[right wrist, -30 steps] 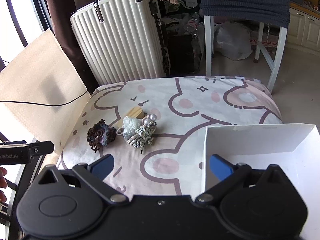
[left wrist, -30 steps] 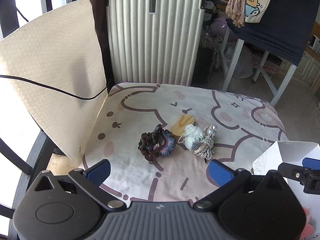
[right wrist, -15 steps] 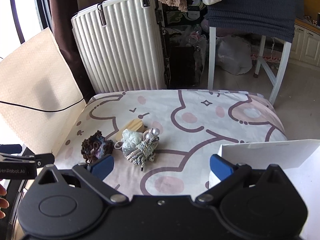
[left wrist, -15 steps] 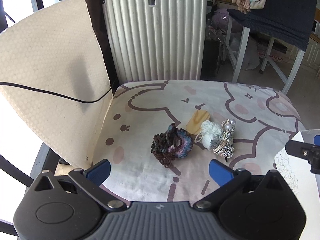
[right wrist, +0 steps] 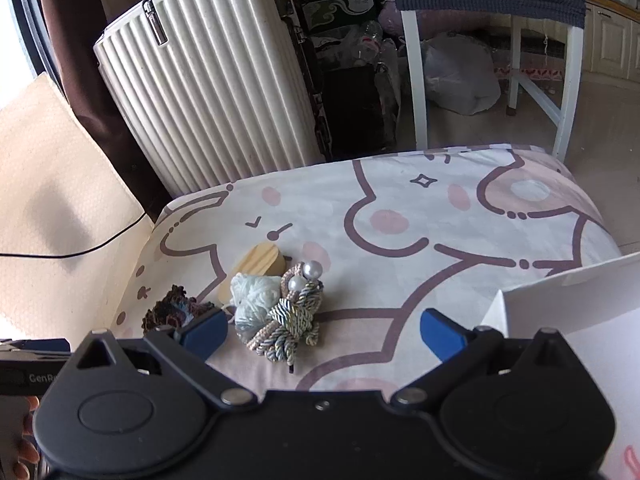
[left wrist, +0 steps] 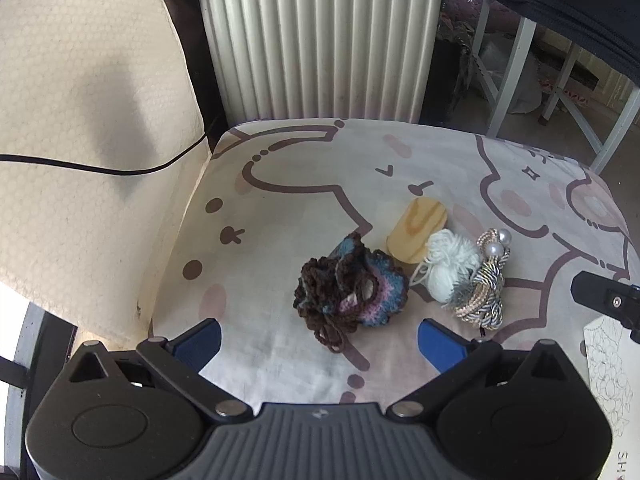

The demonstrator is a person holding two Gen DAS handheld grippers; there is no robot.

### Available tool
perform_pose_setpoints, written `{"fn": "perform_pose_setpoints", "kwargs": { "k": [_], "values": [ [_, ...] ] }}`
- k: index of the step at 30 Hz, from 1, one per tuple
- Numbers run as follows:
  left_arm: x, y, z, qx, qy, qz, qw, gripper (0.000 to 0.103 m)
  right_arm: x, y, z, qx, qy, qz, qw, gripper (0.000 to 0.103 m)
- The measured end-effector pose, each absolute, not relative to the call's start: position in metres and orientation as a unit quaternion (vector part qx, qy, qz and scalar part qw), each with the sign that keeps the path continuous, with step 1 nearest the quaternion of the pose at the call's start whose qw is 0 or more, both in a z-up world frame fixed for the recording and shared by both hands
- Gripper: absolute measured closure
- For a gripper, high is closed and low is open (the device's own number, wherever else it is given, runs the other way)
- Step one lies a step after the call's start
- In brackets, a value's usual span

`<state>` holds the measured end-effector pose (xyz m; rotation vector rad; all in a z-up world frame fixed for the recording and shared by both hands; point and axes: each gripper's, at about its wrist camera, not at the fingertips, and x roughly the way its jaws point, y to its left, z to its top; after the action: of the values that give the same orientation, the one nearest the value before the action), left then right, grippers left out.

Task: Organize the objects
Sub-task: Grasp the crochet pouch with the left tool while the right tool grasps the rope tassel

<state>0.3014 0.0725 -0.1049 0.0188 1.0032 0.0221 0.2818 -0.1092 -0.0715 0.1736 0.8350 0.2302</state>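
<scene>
A small heap lies on the cartoon-print cushion point(left wrist: 288, 184): a dark crocheted scrunchie point(left wrist: 350, 288), an oval wooden piece point(left wrist: 416, 226), a pale yarn ball point(left wrist: 450, 270) and a braided cord knot with two pearls point(left wrist: 486, 284). My left gripper point(left wrist: 320, 342) hangs open just short of the scrunchie, nothing between its blue fingers. In the right wrist view the cord knot point(right wrist: 292, 316), yarn ball point(right wrist: 254, 298), wooden piece point(right wrist: 258, 270) and scrunchie point(right wrist: 174, 312) sit just ahead and left. My right gripper point(right wrist: 324, 334) is open and empty, with a white box point(right wrist: 560, 308) at its right.
A ribbed cream suitcase point(left wrist: 316, 36) stands behind the cushion. A beige padded sheet point(left wrist: 72, 128) with a black cable leans at the left. A white stool point(right wrist: 492, 68) draped in dark knit and bags stand on the floor beyond. A hand point(right wrist: 24, 440) shows at lower left.
Both grippers have moved forward and down toward the heap, which now looks larger and closer. The white box has slid to the right edge of both views. Nothing was picked up.
</scene>
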Motion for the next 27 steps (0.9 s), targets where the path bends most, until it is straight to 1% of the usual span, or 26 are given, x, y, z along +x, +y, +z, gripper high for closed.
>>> {"fn": "perform_pose_setpoints", "kwargs": {
  "k": [3, 7, 11, 14, 16, 18, 20, 23, 27],
  "values": [
    [0.315, 0.071, -0.112, 0.008, 0.479, 0.010, 0.878, 0.000, 0.294, -0.109, -0.081, 0.112, 0.413, 0.104, 0.898, 0.000],
    [0.329, 0.071, -0.122, 0.001, 0.480, 0.007, 0.877, 0.000, 0.306, -0.098, -0.087, 0.096, 0.395, 0.094, 0.909, 0.000],
    [0.338, 0.073, -0.134, 0.002, 0.480, 0.011, 0.877, 0.000, 0.323, -0.090, -0.100, 0.133, 0.422, 0.108, 0.890, 0.001],
    [0.344, 0.075, -0.143, -0.002, 0.481, 0.014, 0.876, 0.001, 0.332, -0.083, -0.111, 0.137, 0.436, 0.110, 0.883, 0.013],
    [0.347, 0.076, -0.149, -0.005, 0.479, 0.012, 0.878, 0.003, 0.337, -0.084, -0.119, 0.155, 0.450, 0.104, 0.873, 0.017],
    [0.349, 0.076, -0.153, -0.009, 0.475, 0.011, 0.880, 0.006, 0.342, -0.087, -0.127, 0.181, 0.466, 0.093, 0.861, 0.023],
    [0.352, 0.077, -0.159, -0.015, 0.475, 0.009, 0.880, 0.006, 0.346, -0.089, -0.136, 0.205, 0.484, 0.090, 0.846, 0.027],
    [0.356, 0.076, -0.167, -0.025, 0.478, 0.005, 0.878, 0.009, 0.349, -0.089, -0.146, 0.215, 0.499, 0.082, 0.836, 0.038],
    [0.361, 0.073, -0.178, -0.028, 0.484, 0.005, 0.875, 0.010, 0.352, -0.086, -0.153, 0.216, 0.503, 0.081, 0.833, 0.038]
  ]
}}
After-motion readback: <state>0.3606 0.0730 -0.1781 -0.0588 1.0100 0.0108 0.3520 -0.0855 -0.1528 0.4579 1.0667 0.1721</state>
